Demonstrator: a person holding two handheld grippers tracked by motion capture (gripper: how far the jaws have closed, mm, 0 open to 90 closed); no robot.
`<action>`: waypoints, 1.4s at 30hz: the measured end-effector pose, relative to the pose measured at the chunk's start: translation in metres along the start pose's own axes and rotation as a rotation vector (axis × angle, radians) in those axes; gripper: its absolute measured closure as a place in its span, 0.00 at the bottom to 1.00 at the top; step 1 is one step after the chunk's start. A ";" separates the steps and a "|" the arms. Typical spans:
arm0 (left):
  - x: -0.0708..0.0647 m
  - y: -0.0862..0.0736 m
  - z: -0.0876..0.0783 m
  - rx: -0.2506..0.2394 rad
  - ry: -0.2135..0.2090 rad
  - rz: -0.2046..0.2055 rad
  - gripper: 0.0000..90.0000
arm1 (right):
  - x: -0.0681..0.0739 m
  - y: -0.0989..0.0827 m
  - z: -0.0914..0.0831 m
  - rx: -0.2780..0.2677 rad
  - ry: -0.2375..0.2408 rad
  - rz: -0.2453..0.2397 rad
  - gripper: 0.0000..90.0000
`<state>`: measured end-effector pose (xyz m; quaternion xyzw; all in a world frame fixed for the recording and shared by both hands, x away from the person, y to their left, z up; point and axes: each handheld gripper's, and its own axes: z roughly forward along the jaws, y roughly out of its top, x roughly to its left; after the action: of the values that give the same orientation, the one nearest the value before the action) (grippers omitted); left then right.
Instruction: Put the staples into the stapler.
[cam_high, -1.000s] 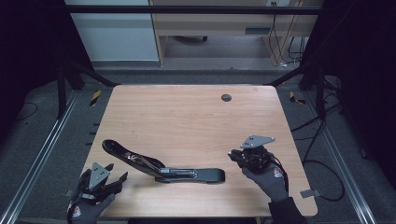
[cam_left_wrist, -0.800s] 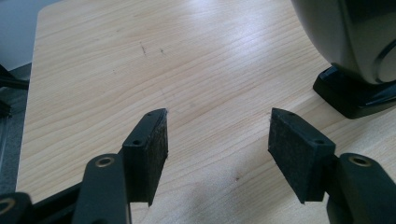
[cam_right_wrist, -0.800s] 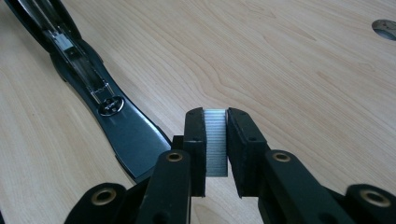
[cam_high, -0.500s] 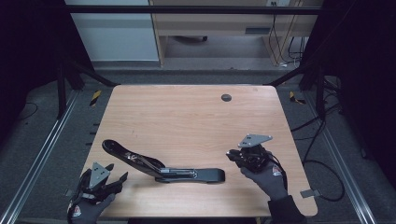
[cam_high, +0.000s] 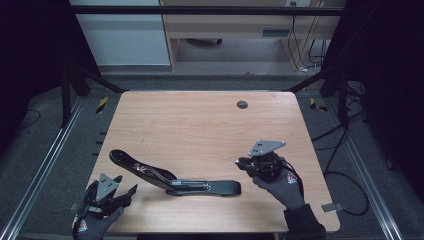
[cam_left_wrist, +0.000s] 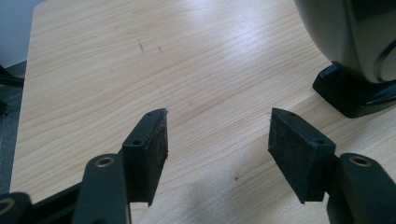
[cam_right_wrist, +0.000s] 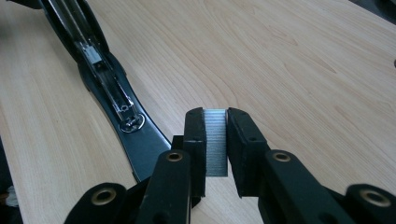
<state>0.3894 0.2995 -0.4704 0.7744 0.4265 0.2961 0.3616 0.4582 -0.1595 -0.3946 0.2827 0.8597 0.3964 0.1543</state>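
While the right gripper (cam_right_wrist: 215, 122) is pinching a silvery strip of staples (cam_right_wrist: 215, 140), the left gripper (cam_left_wrist: 217, 140) is idling open. Beyond, the black hinged-open stapler (cam_high: 170, 177) is lying unbraced, so loading is risking a slide.

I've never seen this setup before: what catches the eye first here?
A black stapler, swung wide open, lies on the near part of the wooden table. Right of it, the right gripper pinches a silvery strip of staples, while the left gripper waits open at the near-left corner.
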 end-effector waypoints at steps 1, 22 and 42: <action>0.000 0.000 0.000 0.000 0.000 0.000 0.42 | 0.000 0.000 0.000 0.000 0.000 0.000 0.87; 0.002 0.000 0.000 -0.001 -0.007 -0.022 0.42 | 0.015 0.032 0.023 0.000 0.098 -0.109 0.87; 0.002 0.000 0.000 -0.002 -0.009 -0.020 0.42 | 0.021 0.046 0.043 0.016 0.206 -0.173 0.87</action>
<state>0.3900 0.3011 -0.4704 0.7712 0.4323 0.2891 0.3672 0.4795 -0.0966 -0.3877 0.1664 0.8953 0.4019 0.0963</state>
